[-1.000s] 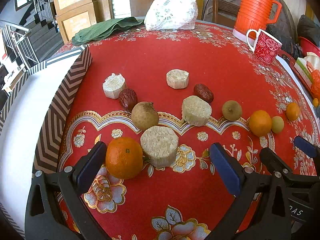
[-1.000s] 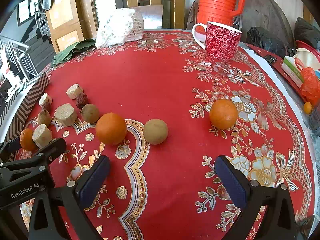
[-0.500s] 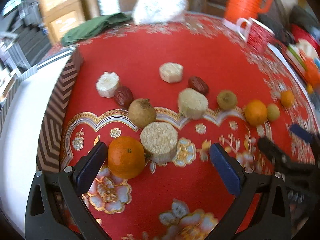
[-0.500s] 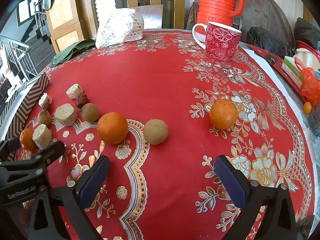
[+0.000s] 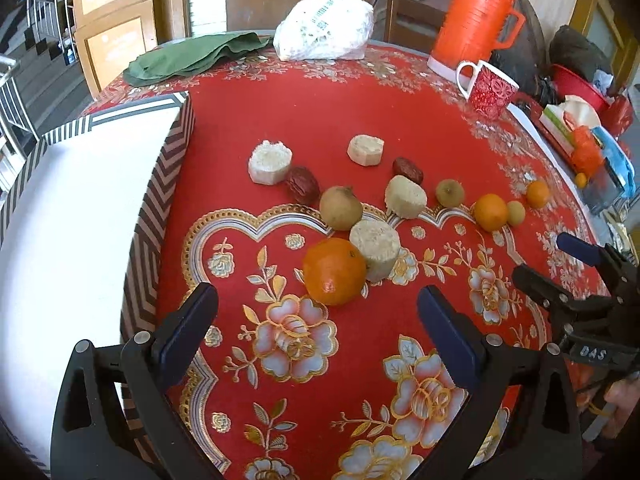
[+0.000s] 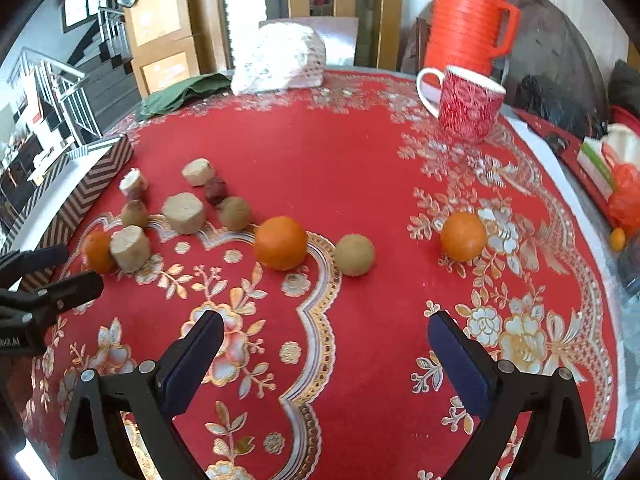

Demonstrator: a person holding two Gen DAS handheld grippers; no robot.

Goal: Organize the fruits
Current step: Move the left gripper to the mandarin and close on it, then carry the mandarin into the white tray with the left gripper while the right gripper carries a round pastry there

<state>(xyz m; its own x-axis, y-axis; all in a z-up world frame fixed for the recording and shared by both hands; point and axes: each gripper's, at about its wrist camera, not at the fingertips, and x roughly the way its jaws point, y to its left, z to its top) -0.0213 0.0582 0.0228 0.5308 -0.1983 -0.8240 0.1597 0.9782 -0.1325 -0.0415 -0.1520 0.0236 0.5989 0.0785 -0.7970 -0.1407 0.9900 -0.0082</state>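
Fruits lie scattered on the red flowered tablecloth (image 5: 320, 120). In the left wrist view an orange (image 5: 334, 271) sits just beyond my open left gripper (image 5: 318, 312), touching a pale cut chunk (image 5: 376, 248). Behind lie a brown pear-like fruit (image 5: 341, 208), two dark dates (image 5: 302, 190), more pale chunks and small oranges (image 5: 490, 212). In the right wrist view my open right gripper (image 6: 326, 344) hovers short of an orange (image 6: 281, 243) and a tan round fruit (image 6: 354, 255); another orange (image 6: 463, 236) lies to the right. Both grippers are empty.
A white box with a zigzag-patterned rim (image 5: 156, 216) stands at the table's left. A red mug (image 6: 464, 104), an orange thermos (image 6: 466, 20), a white lace bundle (image 5: 324, 26) and a green cloth (image 5: 192, 56) stand at the back. Clutter lines the right edge (image 5: 580, 136).
My left gripper has drawn back and shifted left, so the near orange now sits ahead between the fingers instead of against the left finger. The right gripper has edged slightly forward.
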